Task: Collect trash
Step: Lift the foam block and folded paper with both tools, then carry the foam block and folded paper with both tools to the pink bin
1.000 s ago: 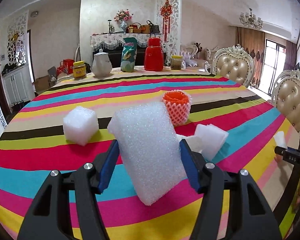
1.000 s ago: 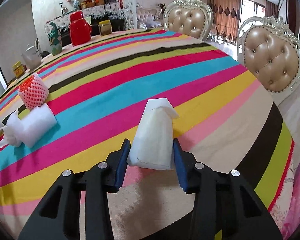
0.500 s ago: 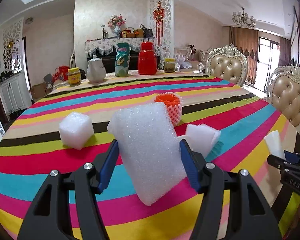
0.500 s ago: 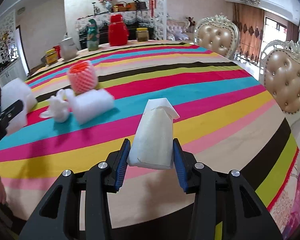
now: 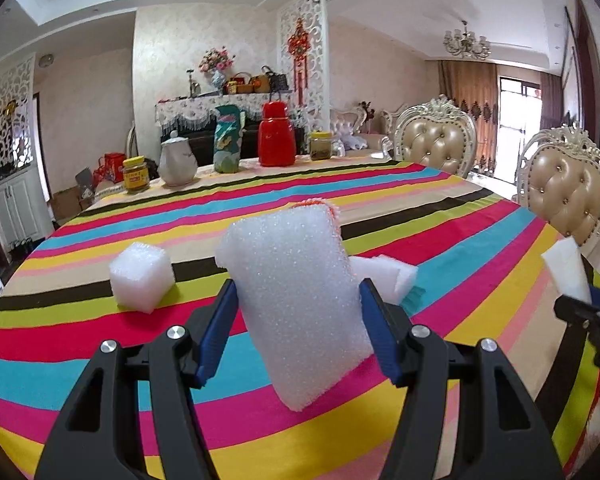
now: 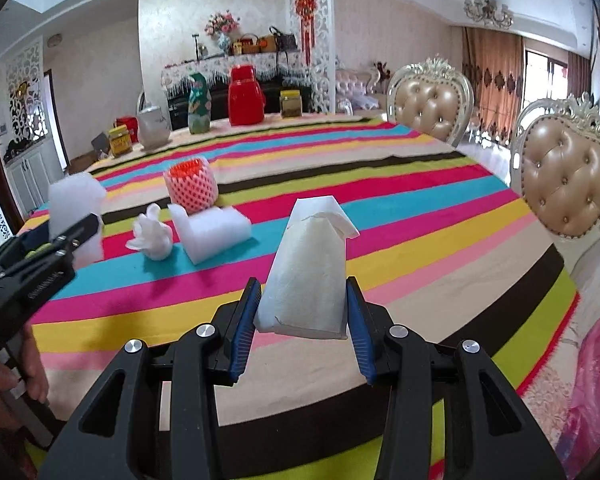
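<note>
Foam slab point(image 5: 300, 300) sits clamped in your left gripper point(image 5: 298, 332), paper wad point(image 6: 308, 276) pinched in your right gripper point(image 6: 302, 322), both lifted off the table point(image 6: 380, 184), likely for binning.

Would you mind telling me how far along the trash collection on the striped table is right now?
Nothing looks binned yet; no bin is visible. In hand: the left gripper clamps a white foam slab, and the right gripper clamps a white paper packet. Left on the tablecloth: a foam cube, a foam block, a crumpled tissue and an orange foam net.
</note>
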Demonstrator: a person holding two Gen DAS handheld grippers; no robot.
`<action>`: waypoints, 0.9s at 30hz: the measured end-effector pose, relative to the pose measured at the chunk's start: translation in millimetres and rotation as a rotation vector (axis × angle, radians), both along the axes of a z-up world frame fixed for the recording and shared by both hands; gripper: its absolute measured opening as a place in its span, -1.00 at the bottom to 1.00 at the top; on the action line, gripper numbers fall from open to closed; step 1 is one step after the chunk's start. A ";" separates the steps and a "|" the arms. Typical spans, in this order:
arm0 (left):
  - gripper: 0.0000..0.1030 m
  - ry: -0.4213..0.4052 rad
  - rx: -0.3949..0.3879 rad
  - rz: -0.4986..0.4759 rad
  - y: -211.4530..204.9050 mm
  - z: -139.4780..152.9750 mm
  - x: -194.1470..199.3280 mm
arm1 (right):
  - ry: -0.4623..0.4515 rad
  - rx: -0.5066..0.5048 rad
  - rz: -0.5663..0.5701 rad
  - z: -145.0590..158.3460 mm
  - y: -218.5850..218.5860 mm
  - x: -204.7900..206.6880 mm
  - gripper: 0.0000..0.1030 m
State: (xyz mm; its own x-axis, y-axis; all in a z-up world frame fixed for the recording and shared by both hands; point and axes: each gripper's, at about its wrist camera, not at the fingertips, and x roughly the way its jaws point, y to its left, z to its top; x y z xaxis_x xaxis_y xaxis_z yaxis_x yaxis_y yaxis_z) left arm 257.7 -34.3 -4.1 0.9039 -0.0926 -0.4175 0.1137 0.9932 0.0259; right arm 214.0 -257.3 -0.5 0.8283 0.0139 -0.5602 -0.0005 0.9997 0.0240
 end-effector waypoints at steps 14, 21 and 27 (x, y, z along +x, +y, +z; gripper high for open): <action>0.16 -0.041 -0.015 -0.116 -33.9 15.0 -41.4 | -0.109 0.002 0.003 28.2 -23.8 -48.8 -0.20; 0.16 -0.023 -0.005 -0.147 -54.5 15.6 -58.8 | -0.109 0.000 0.002 21.3 -32.3 -59.5 -0.20; 0.17 0.002 0.010 -0.180 -78.3 13.2 -67.5 | -0.119 -0.012 -0.026 15.8 -43.7 -68.7 -0.20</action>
